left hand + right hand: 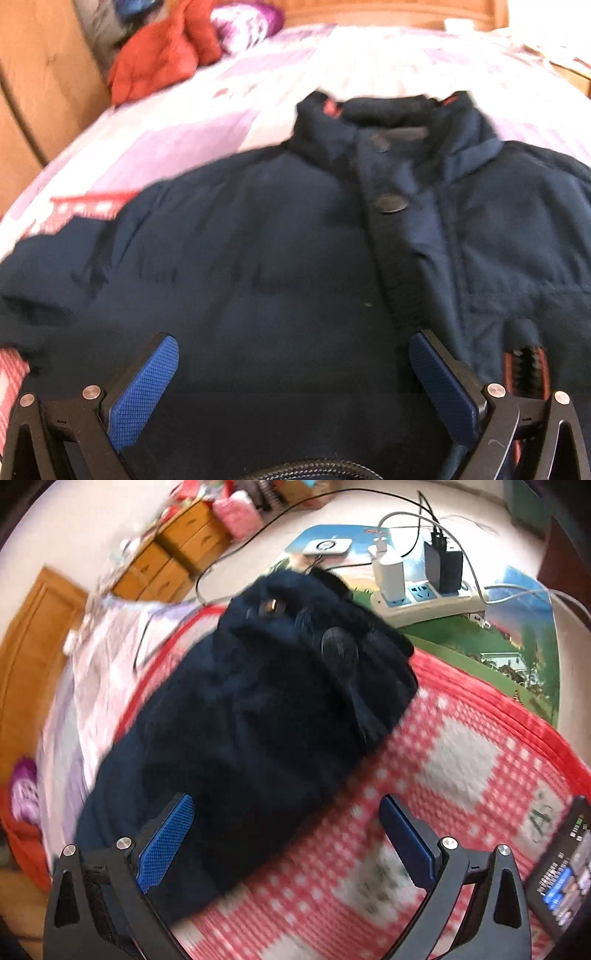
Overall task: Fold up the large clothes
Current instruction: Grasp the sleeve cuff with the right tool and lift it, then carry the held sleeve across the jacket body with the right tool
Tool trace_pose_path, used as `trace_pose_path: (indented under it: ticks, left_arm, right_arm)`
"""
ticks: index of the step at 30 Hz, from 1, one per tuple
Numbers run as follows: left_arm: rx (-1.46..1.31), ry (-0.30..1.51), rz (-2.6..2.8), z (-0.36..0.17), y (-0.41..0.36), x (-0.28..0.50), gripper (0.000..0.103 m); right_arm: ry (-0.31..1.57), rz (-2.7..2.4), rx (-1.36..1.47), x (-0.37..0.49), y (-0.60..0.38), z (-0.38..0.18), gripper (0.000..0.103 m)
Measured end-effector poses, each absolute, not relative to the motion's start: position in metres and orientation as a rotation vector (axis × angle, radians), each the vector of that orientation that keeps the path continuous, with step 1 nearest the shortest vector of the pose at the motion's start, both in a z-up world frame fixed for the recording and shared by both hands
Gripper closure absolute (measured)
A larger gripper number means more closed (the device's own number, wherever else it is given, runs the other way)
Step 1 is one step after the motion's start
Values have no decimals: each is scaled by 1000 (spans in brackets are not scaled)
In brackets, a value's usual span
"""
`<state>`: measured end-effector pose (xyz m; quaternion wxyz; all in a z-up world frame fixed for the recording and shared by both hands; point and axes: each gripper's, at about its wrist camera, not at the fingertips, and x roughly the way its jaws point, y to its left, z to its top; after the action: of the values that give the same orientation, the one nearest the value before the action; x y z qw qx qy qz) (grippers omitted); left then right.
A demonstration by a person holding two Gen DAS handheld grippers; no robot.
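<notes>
Both tongs are gaping wide, holding nothing: the left tongs [293, 365] are hovering over the puffy navy jacket [295, 240] lying across the bed [369, 62], the right tongs [286, 830] straddling its sleeve [258, 720] edge above the checked red blanket [461, 775] near the bed's side

The navy jacket [258, 258] is matt, softly puffed cloth with a ribbed placket and dull dark buttons [390, 204], lying on a woven checked cloth [443, 775], while the fingers [144, 391] carry knurled blue pads in matt black frames.
</notes>
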<state>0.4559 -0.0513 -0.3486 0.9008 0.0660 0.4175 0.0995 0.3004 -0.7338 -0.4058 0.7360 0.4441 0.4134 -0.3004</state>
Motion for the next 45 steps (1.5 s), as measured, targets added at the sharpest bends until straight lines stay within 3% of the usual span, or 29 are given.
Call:
trace_pose_path:
  ticks: [4,7,9,12,21,25,33,39,45]
  left_arm:
    - [147,883,198,-357,-54,456,0]
    - [124,888,186,-356,-50,456,0]
    - [110,891,179,-357,-48,457,0]
    - [114,890,181,-358,-49,457,0]
    - [114,898,144,-348,-49,454,0]
    - [113,879,94,-333,-41,440,0]
    - [80,849,69,-297,5,410,0]
    - [69,850,97,-275,63,390,0]
    - [92,849,124,-266,119,376,0]
  right_arm:
    - [818,-666,1011,311,-745,-402,8]
    - [786,-686,1045,313,-756,-404,38]
    - [750,-673,1066,310,-762,-403,65]
    - [725,-680,960,308,-760,-383,79]
    - [687,-714,415,340,-701,-276,83]
    - [628,-667,147,365,-645,-222,83]
    - [492,-404,-114,424,-485,-141,83]
    - [450,-146,-258,470,-321,-134,83]
    - [510,88,-433,491,-145,-203,83]
